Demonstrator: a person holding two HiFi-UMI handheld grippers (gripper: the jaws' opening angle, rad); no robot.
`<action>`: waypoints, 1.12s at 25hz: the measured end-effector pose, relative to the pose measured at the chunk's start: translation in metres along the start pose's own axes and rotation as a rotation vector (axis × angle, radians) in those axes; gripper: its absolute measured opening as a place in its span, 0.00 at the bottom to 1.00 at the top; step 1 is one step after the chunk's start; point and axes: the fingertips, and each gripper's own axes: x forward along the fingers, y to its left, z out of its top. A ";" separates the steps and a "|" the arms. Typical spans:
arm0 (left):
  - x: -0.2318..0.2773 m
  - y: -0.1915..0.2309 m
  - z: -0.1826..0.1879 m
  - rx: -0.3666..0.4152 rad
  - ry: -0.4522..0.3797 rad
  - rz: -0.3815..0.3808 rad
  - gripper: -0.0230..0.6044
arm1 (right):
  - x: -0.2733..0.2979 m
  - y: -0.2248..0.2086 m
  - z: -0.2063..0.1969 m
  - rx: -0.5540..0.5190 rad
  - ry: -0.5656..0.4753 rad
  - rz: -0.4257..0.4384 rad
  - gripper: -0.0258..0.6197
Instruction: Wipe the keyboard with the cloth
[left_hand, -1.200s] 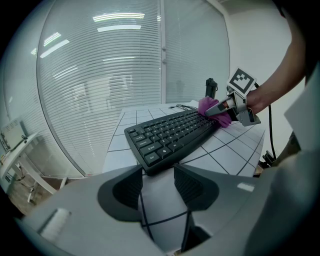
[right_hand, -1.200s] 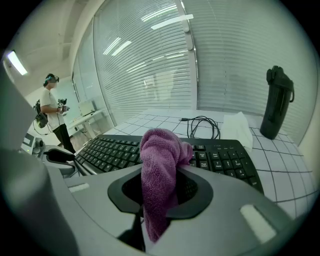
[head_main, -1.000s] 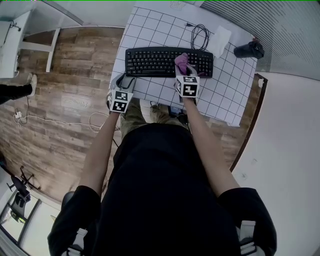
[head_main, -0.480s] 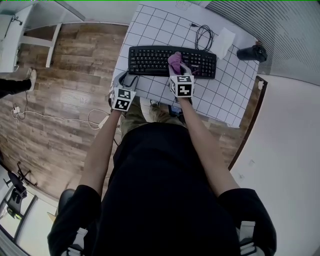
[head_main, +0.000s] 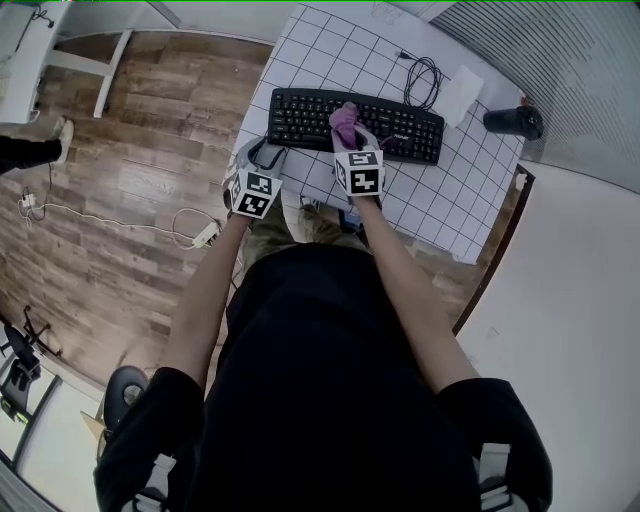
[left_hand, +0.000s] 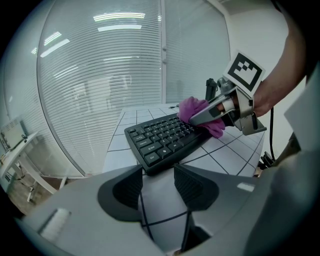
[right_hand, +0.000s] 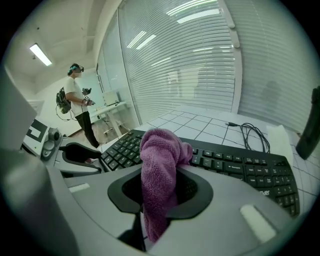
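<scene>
Legends on one black keyboard (head_main: 300, 115) cannot be read. One purple cloth (right_hand: 159, 170) is clamped in the right gripper (right_hand: 161, 190); the left gripper (left_hand: 157, 186) is held with jaws apart, empty.

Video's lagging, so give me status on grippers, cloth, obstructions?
Right gripper shut on purple terry cloth, resting midway along black keyboard. Left gripper open, empty, by keyboard's left end. Coiled black cable behind keyboard, clear.

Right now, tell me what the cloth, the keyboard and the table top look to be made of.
Cloth: soft purple fabric, likely microfibre or terry; its surface is fuzzy and looped, and it folds limply.
Keyboard: black plastic, matt; moulded keys with white print.
Table top: smooth white surface with dark grid lines; laminate or a printed mat, I cannot tell which.
</scene>
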 end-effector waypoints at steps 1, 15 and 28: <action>0.000 0.000 0.000 0.001 -0.001 0.000 0.31 | 0.002 0.004 0.001 -0.007 0.002 0.010 0.20; 0.000 0.000 0.001 0.000 -0.003 -0.006 0.31 | 0.031 0.082 0.019 -0.111 0.028 0.187 0.20; 0.000 0.000 0.002 -0.009 0.002 -0.015 0.31 | 0.040 0.133 0.029 -0.102 0.062 0.373 0.21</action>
